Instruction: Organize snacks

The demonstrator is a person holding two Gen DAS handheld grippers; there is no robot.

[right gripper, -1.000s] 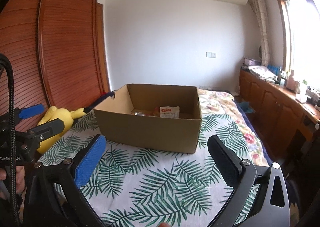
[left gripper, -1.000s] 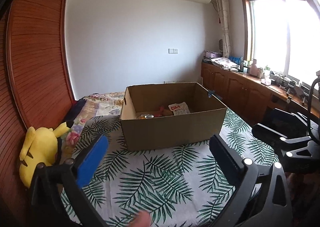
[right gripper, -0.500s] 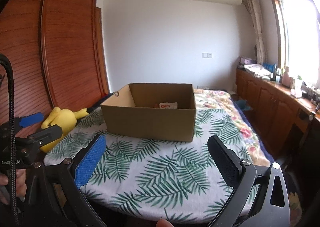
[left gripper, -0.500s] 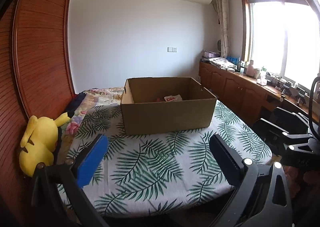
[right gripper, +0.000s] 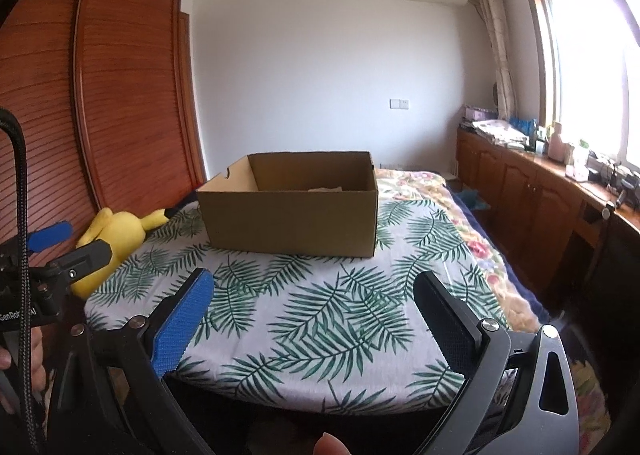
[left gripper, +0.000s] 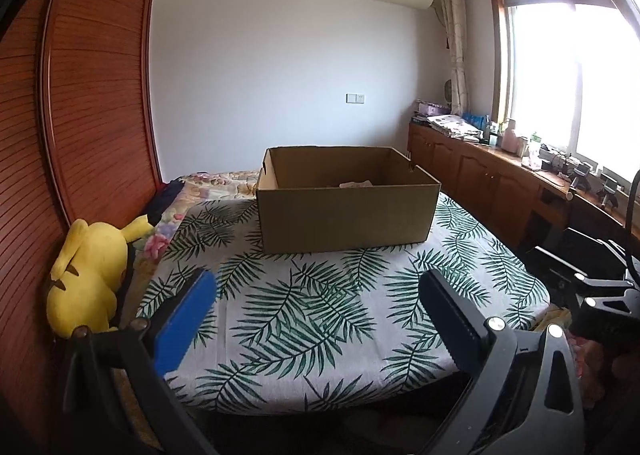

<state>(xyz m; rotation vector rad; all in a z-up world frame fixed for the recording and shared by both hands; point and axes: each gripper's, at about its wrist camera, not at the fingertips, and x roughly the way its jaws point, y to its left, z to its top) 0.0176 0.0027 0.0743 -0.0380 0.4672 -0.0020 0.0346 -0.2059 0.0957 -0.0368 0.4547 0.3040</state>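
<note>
An open brown cardboard box [left gripper: 347, 199], a white snack packet [left gripper: 355, 184] just visible inside, sits on the palm-leaf-print bedcover [left gripper: 320, 311]. The left gripper [left gripper: 316, 319] and right gripper [right gripper: 314, 317] hang empty and spread wide, well short of the box; with no loose snacks showing, the tidying looks finished.

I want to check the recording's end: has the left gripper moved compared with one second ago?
Yes. The left gripper has pulled back and lower: the cardboard box now looks farther away, and the table's near edge has come into view.
</note>
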